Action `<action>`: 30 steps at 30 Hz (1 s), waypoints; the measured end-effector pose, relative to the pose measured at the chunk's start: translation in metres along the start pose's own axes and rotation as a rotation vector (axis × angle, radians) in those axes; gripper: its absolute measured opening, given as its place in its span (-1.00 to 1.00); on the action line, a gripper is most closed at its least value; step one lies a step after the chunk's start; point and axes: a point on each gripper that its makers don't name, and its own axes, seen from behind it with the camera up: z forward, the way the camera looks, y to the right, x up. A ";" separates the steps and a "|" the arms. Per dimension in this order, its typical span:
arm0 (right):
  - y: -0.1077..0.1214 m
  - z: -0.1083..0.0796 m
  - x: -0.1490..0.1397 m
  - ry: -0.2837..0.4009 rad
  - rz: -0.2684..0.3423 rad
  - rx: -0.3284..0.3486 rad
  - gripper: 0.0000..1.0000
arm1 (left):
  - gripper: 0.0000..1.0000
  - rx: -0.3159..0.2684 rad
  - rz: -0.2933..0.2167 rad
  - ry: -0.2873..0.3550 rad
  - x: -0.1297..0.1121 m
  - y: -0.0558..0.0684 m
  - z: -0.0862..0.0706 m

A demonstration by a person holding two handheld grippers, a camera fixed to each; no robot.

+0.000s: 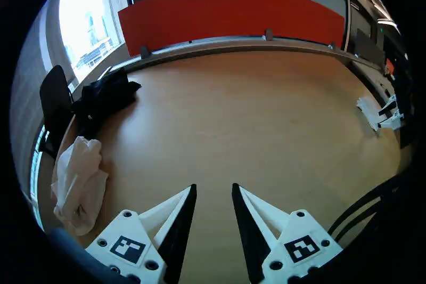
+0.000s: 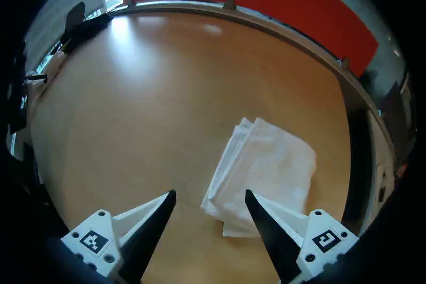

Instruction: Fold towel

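**Folded towel on wood counter, both grippers spread**

In the right gripper view, a white towel (image 2: 266,172) is seen lying flat on the counter (image 2: 160,97), toward 4 o'clock from the middle of the view. It is folded into a thick, roughly rectangular pad. A soft, nubby terry texture is shown, and stacked layers are visible along its edge at 10 o'clock. The right gripper (image 2: 209,193) is held with its black, wedge-shaped fingers spread wide. The towel's near corner is seen between them, and its near edge is overlapped by the finger at 5 o'clock. Whether there is contact cannot be told. White plastic mounts with square black-and-white markers are carried behind the fingers.

In the left gripper view, the left gripper (image 1: 213,185) is likewise spread, with bare counter between its pointed fingers. The counter is a smooth, light-brown wood-grain surface with a rounded outline. The towel is seen small at 3 o'clock, at the far edge.

A crumpled cream cloth (image 1: 80,177) is bunched at 8 o'clock, and a limp black bundle (image 1: 104,97) lies at 10 o'clock. A flat red panel (image 1: 229,15) is set upright along the counter's far side at 12 o'clock.
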 end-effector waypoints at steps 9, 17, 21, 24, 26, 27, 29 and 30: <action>-0.002 -0.003 0.010 0.045 0.050 -0.026 1.00 | -0.05 0.005 -0.008 0.005 0.003 -0.004 0.000; 0.000 -0.006 0.032 0.136 0.171 -0.068 1.00 | -0.05 0.011 -0.015 0.018 0.008 -0.007 0.001; 0.002 -0.011 0.043 0.190 0.220 -0.099 1.00 | -0.05 0.016 -0.020 0.028 0.012 -0.010 0.002; 0.005 -0.015 0.052 0.232 0.253 -0.127 1.00 | -0.05 0.019 -0.025 0.036 0.016 -0.012 0.003; 0.006 -0.018 0.057 0.259 0.273 -0.143 1.00 | -0.05 0.022 -0.030 0.040 0.018 -0.013 0.004; 0.006 -0.019 0.059 0.272 0.282 -0.151 1.00 | -0.05 0.023 -0.032 0.043 0.020 -0.014 0.004; 0.008 -0.021 0.064 0.299 0.301 -0.168 1.00 | -0.05 0.025 -0.037 0.049 0.022 -0.015 0.004; 0.010 -0.022 0.066 0.311 0.310 -0.178 1.00 | -0.05 0.026 -0.040 0.053 0.023 -0.016 0.004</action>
